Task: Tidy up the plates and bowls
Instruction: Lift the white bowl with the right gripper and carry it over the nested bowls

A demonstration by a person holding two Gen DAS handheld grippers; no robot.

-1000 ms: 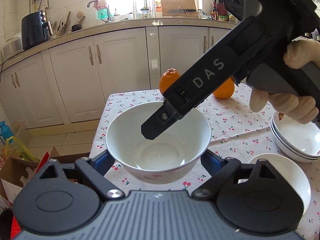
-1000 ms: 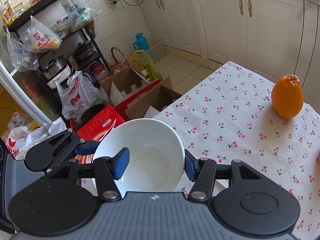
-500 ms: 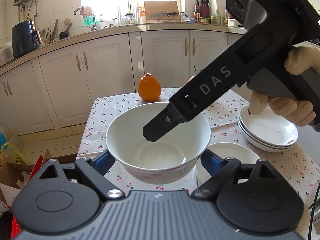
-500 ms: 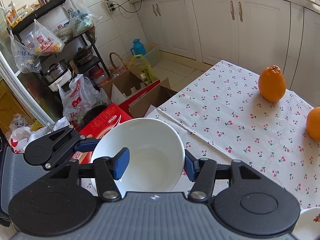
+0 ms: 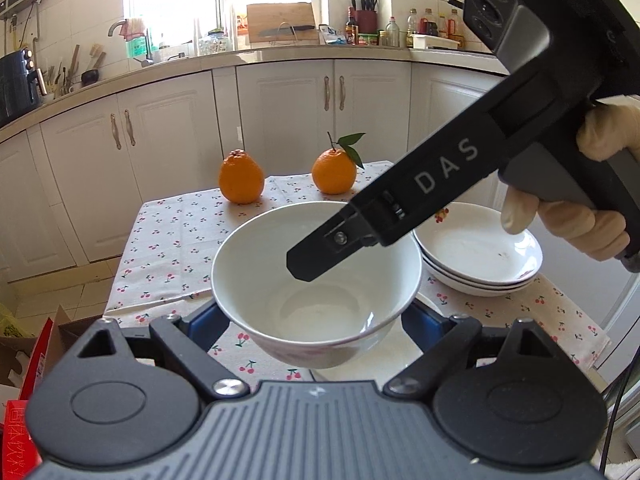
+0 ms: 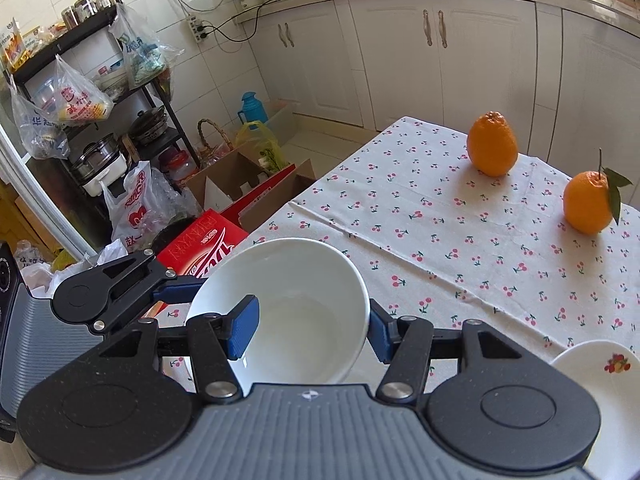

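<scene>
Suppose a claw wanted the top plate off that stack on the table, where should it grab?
Probably the rim of the top plate, from the near side: it is wide, shallow and nested in the stack, so a pinch, one finger above the lip and one below, suits it, as the right claw pinches the bowl.

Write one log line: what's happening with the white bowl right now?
left gripper: shut across white bowl | right gripper: shut on its rim | bowl: off tablecloth | plate stack: right
</scene>
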